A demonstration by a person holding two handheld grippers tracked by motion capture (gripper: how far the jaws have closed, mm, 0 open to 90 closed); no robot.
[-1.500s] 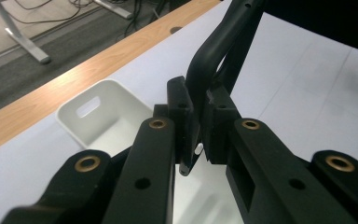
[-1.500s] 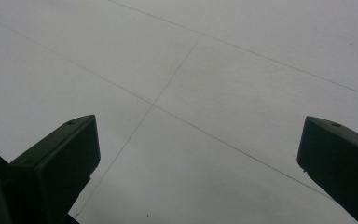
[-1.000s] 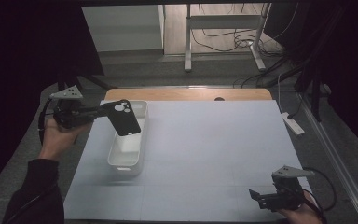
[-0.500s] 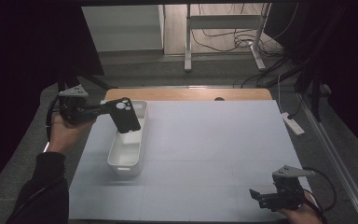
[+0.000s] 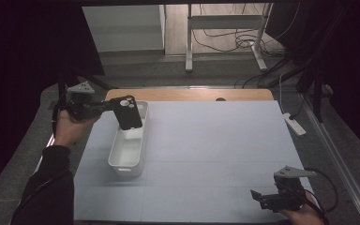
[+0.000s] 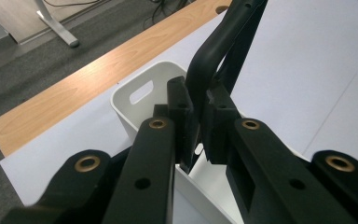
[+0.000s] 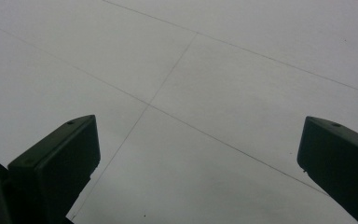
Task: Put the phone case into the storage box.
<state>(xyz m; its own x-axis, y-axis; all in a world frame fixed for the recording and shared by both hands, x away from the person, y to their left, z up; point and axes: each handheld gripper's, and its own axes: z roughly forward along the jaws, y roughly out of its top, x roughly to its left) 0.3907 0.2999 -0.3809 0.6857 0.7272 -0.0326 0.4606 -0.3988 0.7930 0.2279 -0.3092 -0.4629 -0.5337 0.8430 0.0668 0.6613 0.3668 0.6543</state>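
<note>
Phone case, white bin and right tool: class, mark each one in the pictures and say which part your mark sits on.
phone case (image 5: 127, 114), high view, on the middle of its black back.
white bin (image 5: 124, 164), high view, on its near end wall.
right tool (image 5: 258, 195), high view, between the tips of its open jaws.

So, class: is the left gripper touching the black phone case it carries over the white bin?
Touching. In the left gripper view the left gripper has its jaws pressed against both sides of the black phone case, no gap, above the white bin.
</note>
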